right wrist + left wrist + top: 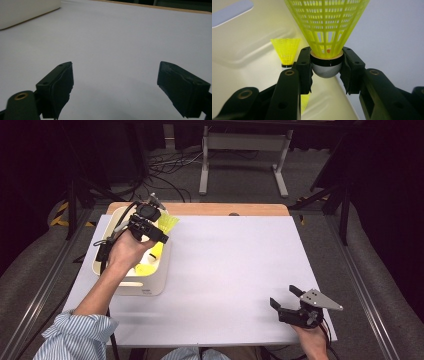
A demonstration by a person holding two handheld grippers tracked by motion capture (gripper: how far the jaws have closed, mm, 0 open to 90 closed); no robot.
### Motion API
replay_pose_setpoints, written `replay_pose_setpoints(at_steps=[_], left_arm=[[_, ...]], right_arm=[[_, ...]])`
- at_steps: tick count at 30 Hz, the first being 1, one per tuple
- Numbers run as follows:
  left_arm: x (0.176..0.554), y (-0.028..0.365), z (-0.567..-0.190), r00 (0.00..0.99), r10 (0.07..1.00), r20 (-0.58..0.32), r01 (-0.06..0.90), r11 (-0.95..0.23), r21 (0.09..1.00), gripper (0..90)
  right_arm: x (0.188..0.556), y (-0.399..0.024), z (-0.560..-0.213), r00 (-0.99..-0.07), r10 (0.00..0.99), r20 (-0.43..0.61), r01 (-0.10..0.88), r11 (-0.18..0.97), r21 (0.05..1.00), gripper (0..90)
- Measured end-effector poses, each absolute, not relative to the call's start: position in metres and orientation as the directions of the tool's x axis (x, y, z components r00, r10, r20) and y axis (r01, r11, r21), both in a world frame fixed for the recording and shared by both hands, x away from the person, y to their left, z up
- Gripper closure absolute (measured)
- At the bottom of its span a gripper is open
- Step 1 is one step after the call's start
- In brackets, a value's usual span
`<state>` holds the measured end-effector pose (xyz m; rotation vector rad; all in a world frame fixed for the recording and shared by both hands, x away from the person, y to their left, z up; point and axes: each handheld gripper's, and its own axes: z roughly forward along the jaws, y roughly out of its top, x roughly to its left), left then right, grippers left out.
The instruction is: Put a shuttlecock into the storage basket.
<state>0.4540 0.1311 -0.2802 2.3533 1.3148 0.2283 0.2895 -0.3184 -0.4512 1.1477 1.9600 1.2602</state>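
Observation:
My left gripper [326, 66] is shut on the rounded grey base of a yellow shuttlecock [327, 27], whose mesh skirt fans up and away from the jaws. In the high view this gripper [161, 236] hangs over the right rim of a cream bin [150, 287], with the yellow shuttlecock [167, 223] sticking out toward the table's far side. A second yellow shuttlecock [286, 50] lies inside the bin, and more yellow [149, 265] shows in it from above. My right gripper [286, 296] rests near the table's front right, jaws wide apart and nothing between them [115, 82].
The white table top [235, 265] stretches between the bin and the right gripper. A corner of the cream bin [25, 12] shows at the upper left of the right gripper view. Beyond the table's far wooden edge [220, 209] are floor cables and a white stand.

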Motion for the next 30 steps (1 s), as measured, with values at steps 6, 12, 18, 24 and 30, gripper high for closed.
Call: replay_pose_setpoints(at_steps=[6,12,18,24,30], left_arm=[[0.456,0.143,-0.281,0.518,0.852,-0.074,0.783,-0.437,0.442,64.6],[0.459,0.152,-0.284,0.495,0.865,-0.082,0.800,-0.417,0.431,64.6],[0.462,0.162,-0.286,0.465,0.881,-0.086,0.817,-0.390,0.426,64.6],[0.467,0.174,-0.294,0.429,0.899,-0.088,0.840,-0.361,0.405,64.6],[0.470,0.179,-0.302,0.410,0.908,-0.087,0.850,-0.346,0.398,64.5]], right_arm=[[0.290,-0.318,-0.451,-0.493,0.870,0.007,0.368,0.201,0.908,14.1],[0.290,-0.318,-0.452,-0.492,0.871,0.006,0.369,0.202,0.907,14.1],[0.290,-0.319,-0.452,-0.490,0.872,0.004,0.371,0.204,0.906,14.1],[0.290,-0.319,-0.452,-0.491,0.871,0.002,0.370,0.206,0.906,14.1],[0.290,-0.319,-0.452,-0.490,0.872,-0.001,0.370,0.209,0.905,14.1]])
